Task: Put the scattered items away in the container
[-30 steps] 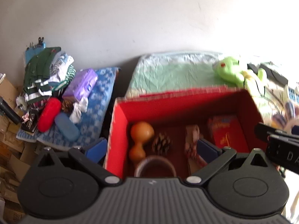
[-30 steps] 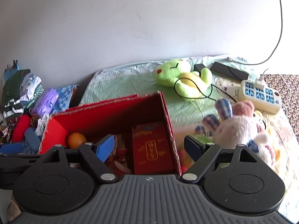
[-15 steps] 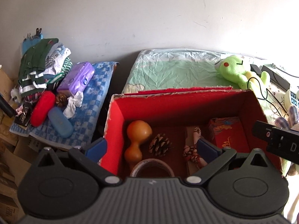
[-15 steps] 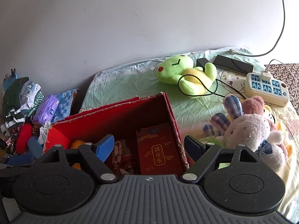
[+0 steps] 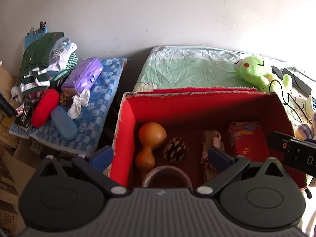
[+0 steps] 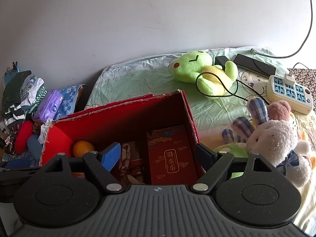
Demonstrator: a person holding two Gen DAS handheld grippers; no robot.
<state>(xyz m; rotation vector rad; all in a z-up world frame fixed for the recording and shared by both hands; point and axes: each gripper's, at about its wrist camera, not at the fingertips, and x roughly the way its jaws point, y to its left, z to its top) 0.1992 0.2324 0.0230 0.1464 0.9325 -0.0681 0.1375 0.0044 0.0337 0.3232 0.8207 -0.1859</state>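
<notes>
Red box (image 5: pixel 197 106) open-topped, on bed, edges frayed. Inside, left to right: orange gourd (image 5: pixel 151 144) lying flat, pine cone (image 5: pixel 175 152) just beside it, tape roll (image 5: pixel 166 175) at near wall, patterned packet (image 5: pixel 212 150) in middle, red carton (image 6: pixel 171 156) with gold print against right wall. Still outside: green frog plush (image 6: pixel 199 71) behind box, pale bunny plush (image 6: pixel 276 138) to right.
</notes>
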